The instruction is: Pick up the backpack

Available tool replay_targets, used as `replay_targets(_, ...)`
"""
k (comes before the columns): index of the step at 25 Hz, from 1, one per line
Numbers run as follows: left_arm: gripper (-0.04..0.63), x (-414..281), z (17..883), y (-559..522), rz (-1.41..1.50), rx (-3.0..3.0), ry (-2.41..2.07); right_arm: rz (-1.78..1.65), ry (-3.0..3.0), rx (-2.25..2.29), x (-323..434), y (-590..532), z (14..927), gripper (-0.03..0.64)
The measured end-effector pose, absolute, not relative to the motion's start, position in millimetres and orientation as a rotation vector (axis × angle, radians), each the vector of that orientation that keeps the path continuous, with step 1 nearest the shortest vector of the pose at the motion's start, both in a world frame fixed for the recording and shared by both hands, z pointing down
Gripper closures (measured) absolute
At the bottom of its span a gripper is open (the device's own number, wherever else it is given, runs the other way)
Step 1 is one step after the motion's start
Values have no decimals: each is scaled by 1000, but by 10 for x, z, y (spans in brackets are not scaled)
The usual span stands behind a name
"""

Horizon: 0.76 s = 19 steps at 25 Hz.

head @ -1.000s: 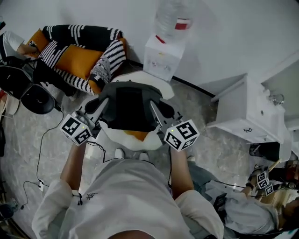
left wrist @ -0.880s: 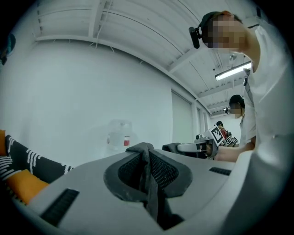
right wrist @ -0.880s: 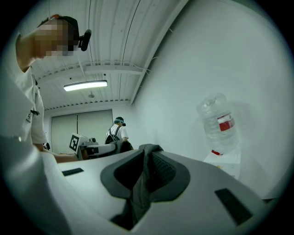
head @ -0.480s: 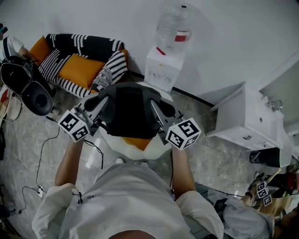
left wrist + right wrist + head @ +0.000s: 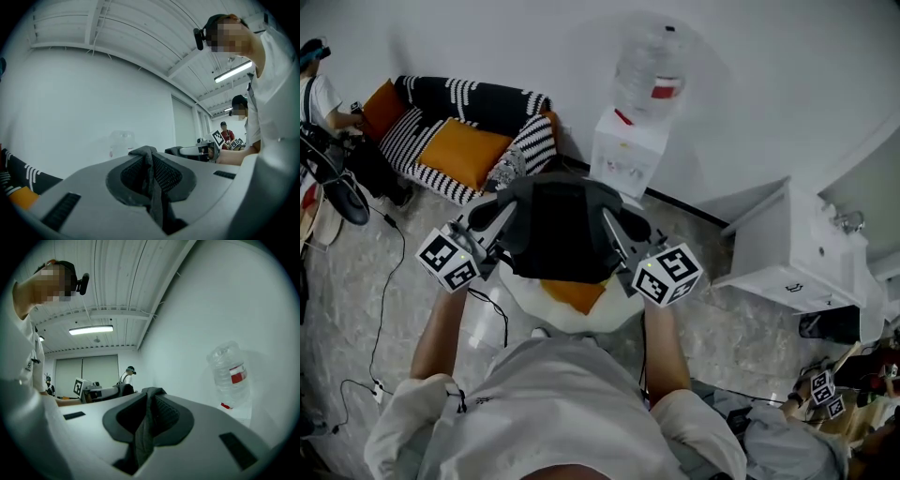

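Over a marbled floor (image 5: 356,281), the black backpack (image 5: 562,230) is hanging above a white seat (image 5: 534,305), looking soft, saggy and probably light, best held by its fabric folds. The left gripper (image 5: 497,216) and right gripper (image 5: 614,225) are each clamping one fold. A water dispenser (image 5: 626,150) is crowding the far side; nearer space is lying open.

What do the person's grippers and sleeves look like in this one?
Both the left gripper and the right gripper have light grey tapered jaws with dark mesh pads and dark rectangular slots. Each carries a white cube with black square markers. The person wears a white short-sleeved T-shirt.
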<state>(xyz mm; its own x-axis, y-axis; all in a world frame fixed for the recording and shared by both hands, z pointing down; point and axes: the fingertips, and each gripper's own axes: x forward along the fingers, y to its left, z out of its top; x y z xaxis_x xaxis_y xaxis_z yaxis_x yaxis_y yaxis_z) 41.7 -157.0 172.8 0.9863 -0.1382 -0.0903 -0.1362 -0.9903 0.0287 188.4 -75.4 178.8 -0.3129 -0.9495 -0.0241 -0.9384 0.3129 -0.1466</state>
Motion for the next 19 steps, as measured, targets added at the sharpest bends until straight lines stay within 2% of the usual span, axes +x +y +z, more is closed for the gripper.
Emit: replay_targets(19, 561, 320, 1808, -1610, -136, 3073, -226, -182, 2476, -1781, 1783, -802, 1840, 577)
